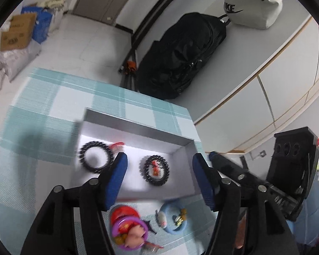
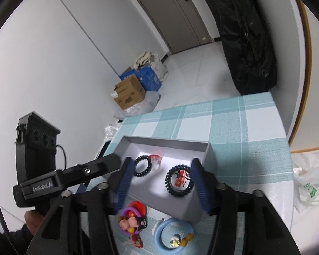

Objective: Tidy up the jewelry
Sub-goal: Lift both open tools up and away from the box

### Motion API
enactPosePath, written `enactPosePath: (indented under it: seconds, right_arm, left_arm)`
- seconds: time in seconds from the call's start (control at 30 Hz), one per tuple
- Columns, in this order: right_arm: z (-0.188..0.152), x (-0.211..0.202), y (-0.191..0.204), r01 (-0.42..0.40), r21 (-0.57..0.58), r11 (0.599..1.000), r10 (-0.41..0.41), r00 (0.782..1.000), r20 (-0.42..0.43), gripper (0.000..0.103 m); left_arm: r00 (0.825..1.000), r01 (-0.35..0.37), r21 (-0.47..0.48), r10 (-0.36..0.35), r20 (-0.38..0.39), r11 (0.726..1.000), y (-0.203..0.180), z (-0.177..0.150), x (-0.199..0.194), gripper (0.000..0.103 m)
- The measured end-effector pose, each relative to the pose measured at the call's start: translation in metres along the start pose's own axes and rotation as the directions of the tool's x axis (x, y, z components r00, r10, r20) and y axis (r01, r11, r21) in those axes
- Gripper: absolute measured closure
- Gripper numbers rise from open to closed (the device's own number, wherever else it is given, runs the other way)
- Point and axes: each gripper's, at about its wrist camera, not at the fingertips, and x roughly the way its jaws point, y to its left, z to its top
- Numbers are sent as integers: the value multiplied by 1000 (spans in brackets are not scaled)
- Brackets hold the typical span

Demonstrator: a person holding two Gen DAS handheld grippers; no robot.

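Note:
An open grey box (image 1: 138,125) (image 2: 165,141) stands on the teal checked tablecloth (image 1: 42,106). Two black beaded bracelets lie in it: one at the left (image 1: 83,157) (image 2: 150,166) beside a red charm, one to the right (image 1: 156,169) (image 2: 180,179) ringing a red tag. In front of the box lie a purple bracelet with a pink pig charm (image 1: 129,231) (image 2: 131,218) and a blue bracelet (image 1: 174,231) (image 2: 159,235). My left gripper (image 1: 159,161) hovers open over the box. My right gripper (image 2: 162,163) is open too, above the right bracelet. Neither holds anything.
A black backpack (image 1: 180,59) leans beyond the table's far edge, with a white bag (image 1: 251,2) behind it. Cardboard boxes (image 2: 128,93) sit on the floor by the wall. A white plastic bag (image 2: 308,187) lies off the table's right edge. A hand (image 2: 32,223) holds the left gripper.

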Motion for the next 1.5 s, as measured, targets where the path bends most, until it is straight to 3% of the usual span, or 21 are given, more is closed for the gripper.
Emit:
enactPosePath:
  seconds: [0.17, 0.4, 0.53, 0.67, 1.03, 1.17, 1.23, 1.37, 1.5]
  right_arm:
    - [-7, -16, -1, 7, 6, 1000, -7, 1000, 29, 32]
    - [-22, -28, 1, 33, 1, 999, -33, 999, 14, 19]
    - [-33, -30, -1, 38, 18, 999, -38, 999, -22, 18]
    - [-40, -33, 0, 32, 21, 999, -31, 999, -41, 18]
    - [-50, -39, -4, 55, 57, 997, -51, 997, -66, 17]
    - [-52, -39, -1, 60, 36, 998, -58, 996, -74, 17]
    - [-53, -37, 1, 57, 30, 998, -54, 995, -83, 17]
    - [-54, -34, 2, 61, 15, 998, -60, 993, -97, 17]
    - [-54, -30, -1, 65, 41, 997, -60, 992, -112, 17]
  left_arm:
    - [993, -115, 60, 113, 34, 992, -10, -22, -24, 44]
    - [973, -229, 93, 229, 11, 969, -11, -47, -23, 43]
    - [973, -228, 79, 230, -22, 971, -9, -65, -27, 43]
    - [981, -163, 74, 169, -94, 984, -15, -84, -26, 43]
    - [958, -191, 101, 208, -199, 976, -14, -105, 4, 44]
    - [958, -193, 125, 215, -193, 973, -17, -104, 7, 44]
    - [954, -208, 149, 234, -186, 967, -20, -105, 9, 49]
    - [947, -210, 197, 249, -203, 958, -26, -106, 13, 87]
    - [941, -213, 215, 260, -218, 953, -29, -107, 14, 92]
